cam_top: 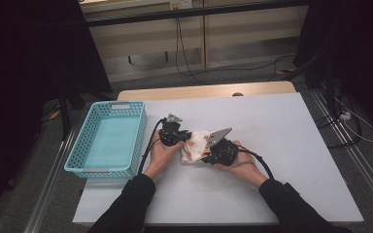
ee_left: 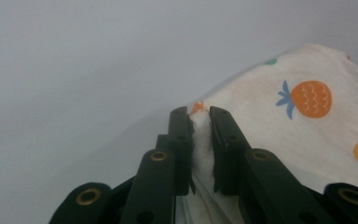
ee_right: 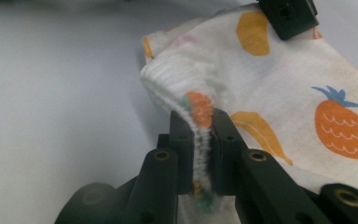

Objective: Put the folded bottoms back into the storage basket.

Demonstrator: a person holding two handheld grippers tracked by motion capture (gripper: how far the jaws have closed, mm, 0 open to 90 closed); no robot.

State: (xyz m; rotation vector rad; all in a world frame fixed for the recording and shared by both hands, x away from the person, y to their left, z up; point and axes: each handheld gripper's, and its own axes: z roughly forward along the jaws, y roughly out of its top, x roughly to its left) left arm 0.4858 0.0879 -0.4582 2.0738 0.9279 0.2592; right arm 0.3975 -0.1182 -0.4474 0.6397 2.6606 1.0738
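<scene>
A small white cloth printed with orange pineapples and yellow bananas lies bunched on the white table between the two hands. My left gripper comes at it from the left and is shut on a fold of its edge; the left gripper view has that fold of the cloth pinched at the left gripper. From the right, my right gripper is shut on the ribbed hem, which the right gripper view shows squeezed at the right gripper, with the cloth spreading beyond it. The left gripper's tip shows at the top there.
A turquoise plastic basket with nothing in it stands at the table's left edge, close to the left hand. Behind the white sheet runs a wooden table edge. Cables lie on the floor to the right.
</scene>
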